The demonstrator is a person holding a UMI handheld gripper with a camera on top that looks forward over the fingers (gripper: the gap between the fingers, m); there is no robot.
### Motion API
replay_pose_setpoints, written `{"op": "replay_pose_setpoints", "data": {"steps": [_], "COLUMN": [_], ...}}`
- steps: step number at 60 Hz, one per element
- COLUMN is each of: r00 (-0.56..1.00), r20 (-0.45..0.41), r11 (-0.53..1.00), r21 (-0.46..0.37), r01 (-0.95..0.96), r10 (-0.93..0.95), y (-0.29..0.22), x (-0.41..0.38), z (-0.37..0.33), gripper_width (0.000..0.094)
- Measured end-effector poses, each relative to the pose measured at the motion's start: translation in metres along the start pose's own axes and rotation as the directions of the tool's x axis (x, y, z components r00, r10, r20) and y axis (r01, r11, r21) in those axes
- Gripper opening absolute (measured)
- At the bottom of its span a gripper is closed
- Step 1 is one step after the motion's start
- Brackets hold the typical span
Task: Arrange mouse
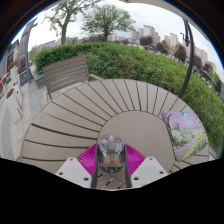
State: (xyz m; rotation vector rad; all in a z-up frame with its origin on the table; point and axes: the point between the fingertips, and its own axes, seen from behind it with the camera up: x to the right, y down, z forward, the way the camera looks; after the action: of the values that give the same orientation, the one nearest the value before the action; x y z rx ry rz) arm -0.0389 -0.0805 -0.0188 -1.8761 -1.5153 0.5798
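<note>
The tongs (111, 166) are clamped on a mouse (111, 155), both magenta pads (88, 158) pressing its sides, so the mouse sits between the fingers at six o'clock, held above the tabletop. It looks translucent, with a red glow near its middle.

At twelve o'clock, beyond everything, stand pale buildings (150, 35) and two trees (105, 17) under a bright sky. Below them a long green hedge (135, 62) runs from ten o'clock round to three o'clock. The round slatted wooden table (95, 105) fills the centre, its boards fanning out from the fingers. At ten o'clock, past the table's rim, stands a wooden bench (66, 72). At three o'clock on the table lies a printed mat (186, 130) with a pastel picture.
</note>
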Motion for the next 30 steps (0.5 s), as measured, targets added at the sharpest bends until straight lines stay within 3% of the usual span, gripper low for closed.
{"op": "replay_pose_setpoints", "data": {"steps": [3, 6, 18, 25, 30], "r00": [0.999, 0.998, 0.994, 0.990, 0.983], "r20": [0.048, 0.041, 0.008, -0.074, -0.114], "r11": [1.000, 0.999, 0.990, 0.984, 0.984], "r21": [-0.007, -0.017, 0.087, 0.141, 0.120], "r01": [-0.024, -0.045, -0.112, -0.112, -0.129], "r10": [0.025, 0.046, 0.112, 0.123, 0.143], "y": [0.000, -0.005, -0.076, -0.116, -0.117], "x": [-0.008, 0.001, 0.086, 0.186, 0.245], "z": [-0.004, -0.010, -0.062, -0.060, -0.031], "gripper_width": [0.0379, 0.0379, 0.0378, 0.0378, 0.0379]}}
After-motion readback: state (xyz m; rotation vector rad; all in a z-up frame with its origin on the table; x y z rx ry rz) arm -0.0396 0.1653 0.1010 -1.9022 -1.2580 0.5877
